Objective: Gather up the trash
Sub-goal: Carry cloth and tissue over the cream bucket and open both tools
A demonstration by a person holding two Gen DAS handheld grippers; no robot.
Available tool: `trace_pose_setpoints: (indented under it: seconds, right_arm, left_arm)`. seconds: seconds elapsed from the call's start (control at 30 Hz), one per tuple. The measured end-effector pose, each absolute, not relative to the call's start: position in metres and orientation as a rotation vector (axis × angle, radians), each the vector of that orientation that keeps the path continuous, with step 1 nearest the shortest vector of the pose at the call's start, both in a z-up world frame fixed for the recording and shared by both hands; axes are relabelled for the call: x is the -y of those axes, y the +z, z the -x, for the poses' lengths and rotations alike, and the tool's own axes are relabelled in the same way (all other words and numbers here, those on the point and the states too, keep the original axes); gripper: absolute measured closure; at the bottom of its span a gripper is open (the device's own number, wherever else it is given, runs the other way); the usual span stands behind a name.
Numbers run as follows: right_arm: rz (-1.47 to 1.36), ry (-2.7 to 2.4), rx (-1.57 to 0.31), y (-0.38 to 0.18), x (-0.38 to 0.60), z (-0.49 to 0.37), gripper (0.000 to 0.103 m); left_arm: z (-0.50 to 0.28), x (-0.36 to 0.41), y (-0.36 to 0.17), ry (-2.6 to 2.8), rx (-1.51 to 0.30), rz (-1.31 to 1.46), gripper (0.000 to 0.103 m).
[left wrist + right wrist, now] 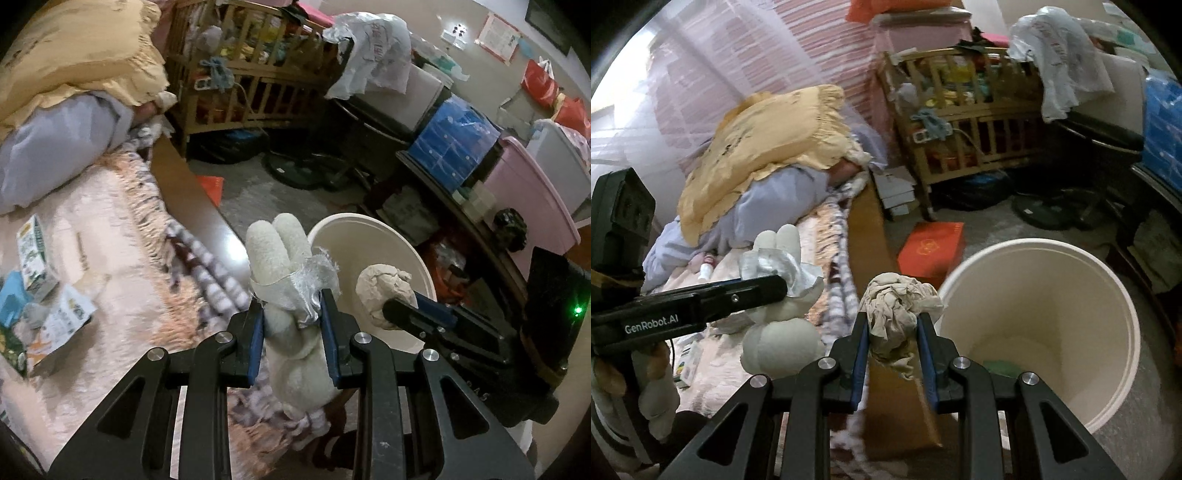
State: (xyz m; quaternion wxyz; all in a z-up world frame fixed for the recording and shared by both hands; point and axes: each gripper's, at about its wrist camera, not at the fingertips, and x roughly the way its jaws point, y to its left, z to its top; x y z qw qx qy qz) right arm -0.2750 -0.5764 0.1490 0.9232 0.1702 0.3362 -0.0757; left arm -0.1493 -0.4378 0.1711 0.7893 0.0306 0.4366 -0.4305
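While its blue pads press in from both sides, the left gripper is clamped on a pale plush rabbit with a silvery ribbon tied round it — the ears stick up past the fingertips and the body hangs down between the jaws. Just to its right, the right gripper is clamped on a crumpled wad of beige paper, jaws nearly together around it. Both loads hang near the rim of a cream bucket that stands on the floor just beside the bed; something green lies at its bottom. A gloved hand carries the left gripper. Behind and to the left, the bed bears a fringed pink blanket, small printed cartons and torn wrappers, with a yellow pillow on grey bedding further back. Beyond the bucket — an orange box on the floor, then a wooden crib packed with clutter.
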Motion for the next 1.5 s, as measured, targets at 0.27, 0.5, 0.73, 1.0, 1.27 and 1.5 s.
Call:
trace_pose_setpoints:
  seconds: [0.27, 0.5, 0.73, 1.0, 1.27, 1.5]
  right_arm:
    - [-0.384, -0.212, -0.696, 0.138, 0.605, 0.285, 0.079]
    - [-0.424, -0.293, -0.695, 0.127, 0.632, 0.297, 0.079]
    - [-0.471, -0.347, -0.716, 0.115, 0.654, 0.305, 0.079]
    - [-0.493, -0.357, -0.732, 0.108, 0.661, 0.305, 0.079]
    - [-0.492, -0.383, -0.746, 0.104, 0.664, 0.303, 0.078]
    - [-0.490, -0.401, -0.762, 0.100, 0.665, 0.302, 0.061]
  left_arm:
    - [0.151, 0.472, 0.163, -0.954, -0.951, -0.086, 0.078]
    - [0.151, 0.505, 0.153, -0.972, -0.967, -0.100, 0.078]
    - [0.147, 0.532, 0.134, -0.972, -0.991, -0.110, 0.078]
    - [0.147, 0.548, 0.121, -0.979, -1.005, -0.118, 0.078]
    - [0.147, 0.553, 0.117, -1.005, -1.006, -0.096, 0.076]
    - [0.143, 0.550, 0.117, -1.021, -1.011, -0.064, 0.057]
